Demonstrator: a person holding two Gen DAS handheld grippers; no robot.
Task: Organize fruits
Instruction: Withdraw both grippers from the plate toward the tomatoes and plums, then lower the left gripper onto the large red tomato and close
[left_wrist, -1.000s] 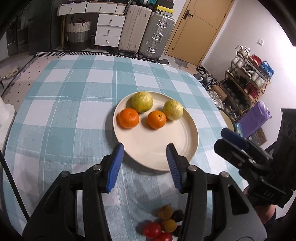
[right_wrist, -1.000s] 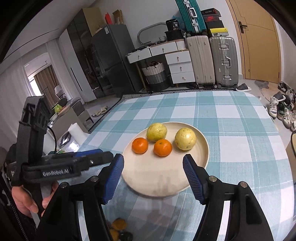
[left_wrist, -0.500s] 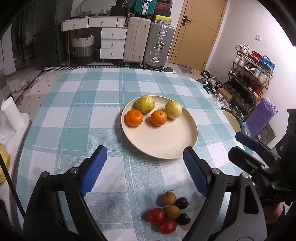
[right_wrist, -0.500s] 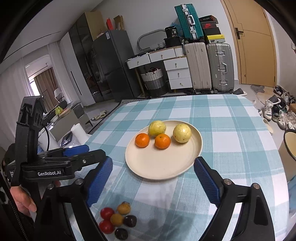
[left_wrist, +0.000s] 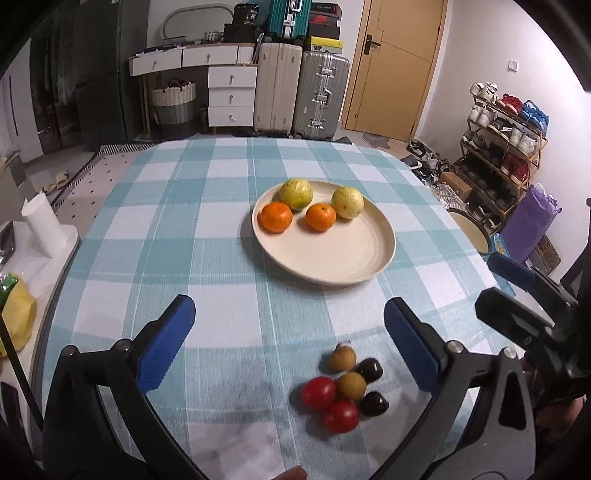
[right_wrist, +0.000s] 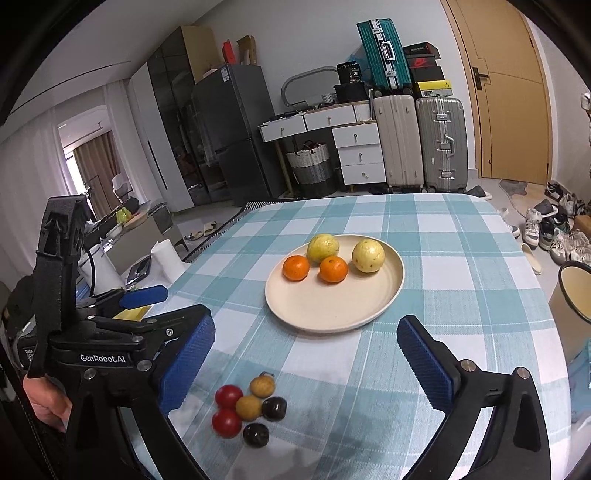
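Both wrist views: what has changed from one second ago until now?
Both grippers, left gripper and right gripper, pulled back from the plate, jaws opening, nothing between them. The small fruits came into full view. The four fruits on the plate stayed as they were.

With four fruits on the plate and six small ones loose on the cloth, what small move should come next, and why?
Probably lower the left gripper, its jaws opening with nothing between them, onto the nearest small fruit in the cluster. The plate already holds two oranges and two yellow fruits, with bare space in front.
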